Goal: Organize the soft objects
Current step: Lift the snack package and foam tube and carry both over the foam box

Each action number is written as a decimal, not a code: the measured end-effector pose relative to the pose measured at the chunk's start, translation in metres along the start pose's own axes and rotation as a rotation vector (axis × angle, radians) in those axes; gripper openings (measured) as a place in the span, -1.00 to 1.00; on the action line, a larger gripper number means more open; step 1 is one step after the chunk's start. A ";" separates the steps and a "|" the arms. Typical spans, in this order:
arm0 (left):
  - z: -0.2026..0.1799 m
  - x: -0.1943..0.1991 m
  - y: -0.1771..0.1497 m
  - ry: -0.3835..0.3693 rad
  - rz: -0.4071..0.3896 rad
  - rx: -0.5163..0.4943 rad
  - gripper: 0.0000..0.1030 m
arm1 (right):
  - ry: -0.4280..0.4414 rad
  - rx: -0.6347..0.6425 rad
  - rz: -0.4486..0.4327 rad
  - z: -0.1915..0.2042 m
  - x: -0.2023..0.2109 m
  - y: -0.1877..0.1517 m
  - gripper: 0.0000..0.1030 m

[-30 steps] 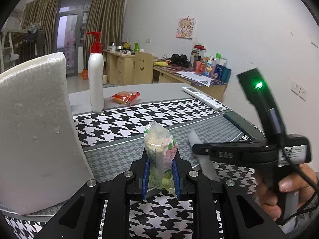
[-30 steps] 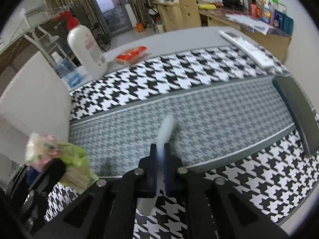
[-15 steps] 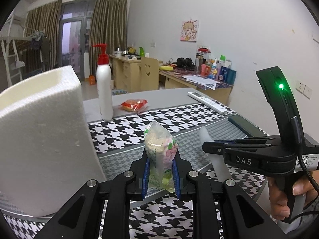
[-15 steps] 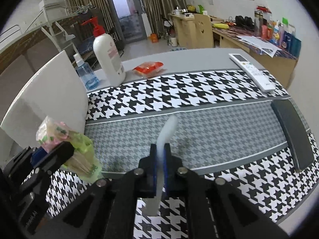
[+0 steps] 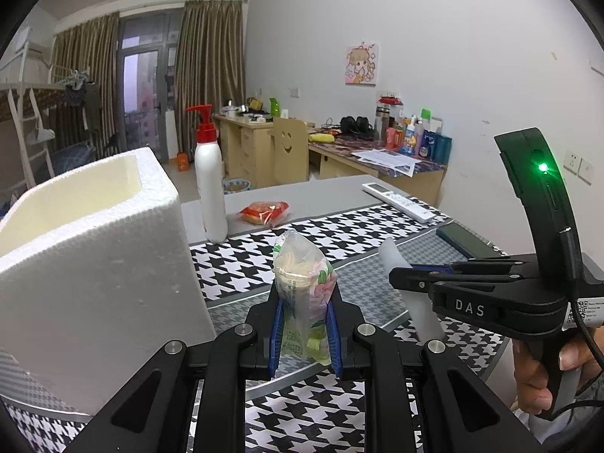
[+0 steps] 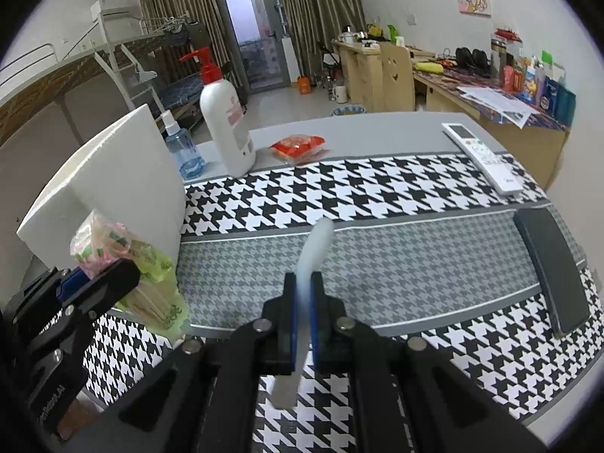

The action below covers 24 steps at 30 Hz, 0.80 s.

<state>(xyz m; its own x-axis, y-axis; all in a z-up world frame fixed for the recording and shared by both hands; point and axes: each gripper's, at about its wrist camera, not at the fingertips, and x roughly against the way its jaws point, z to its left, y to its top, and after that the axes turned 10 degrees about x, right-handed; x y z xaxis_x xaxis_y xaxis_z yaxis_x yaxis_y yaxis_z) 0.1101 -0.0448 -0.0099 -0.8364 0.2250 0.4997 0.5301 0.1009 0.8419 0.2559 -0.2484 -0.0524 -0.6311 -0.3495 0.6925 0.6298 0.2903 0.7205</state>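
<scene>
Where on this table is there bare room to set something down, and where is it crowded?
Free: the grey band of the cloth between the foam box and the dark case, and the houndstooth strip between the snack packet and remote. Crowded: the far left corner, where the lotion bottle and spray bottle stand by the box.

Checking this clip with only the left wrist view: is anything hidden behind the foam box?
Observer: Yes, a small blue spray bottle stands between the foam box and the white pump bottle.
Operator: What does the right hand-held gripper hold?
Observer: The right hand-held gripper is shut on a thin white strip, which sticks out both ahead of and behind the pads.
Operator: How long is that dark thing at the table's right edge?
Observer: The dark flat case runs across both the grey band and the checked border of the cloth.
</scene>
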 end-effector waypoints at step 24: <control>0.003 0.017 0.011 0.016 -0.047 -0.006 -0.59 | 0.018 0.031 -0.105 0.005 0.031 0.011 -0.84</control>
<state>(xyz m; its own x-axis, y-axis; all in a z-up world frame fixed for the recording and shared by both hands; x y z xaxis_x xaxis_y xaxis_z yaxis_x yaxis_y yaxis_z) 0.1018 -0.0373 0.0076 -0.8623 0.2048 0.4631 0.4898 0.1052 0.8655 0.2412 -0.2515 -0.0229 -0.6848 -0.3951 0.6123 0.5457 0.2788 0.7902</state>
